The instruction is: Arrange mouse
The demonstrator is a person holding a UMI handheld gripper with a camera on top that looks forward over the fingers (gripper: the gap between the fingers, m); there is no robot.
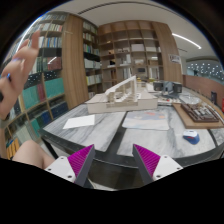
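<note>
My gripper (pixel 113 152) is open and empty, its two magenta pads (pixel 80 162) wide apart, held above the near edge of a grey table (pixel 105 135). Nothing is between the fingers. I cannot pick out a mouse with certainty. A small dark object (pixel 190 137) lies on the table beyond the right finger, and I cannot tell what it is.
White sheets (pixel 146 120) lie on the table ahead. A white model (pixel 125 97) stands farther back, and a wooden tray (pixel 200 113) is at the right. A person's raised hand (pixel 18 70) is at the left. Bookshelves (pixel 70 60) line the walls.
</note>
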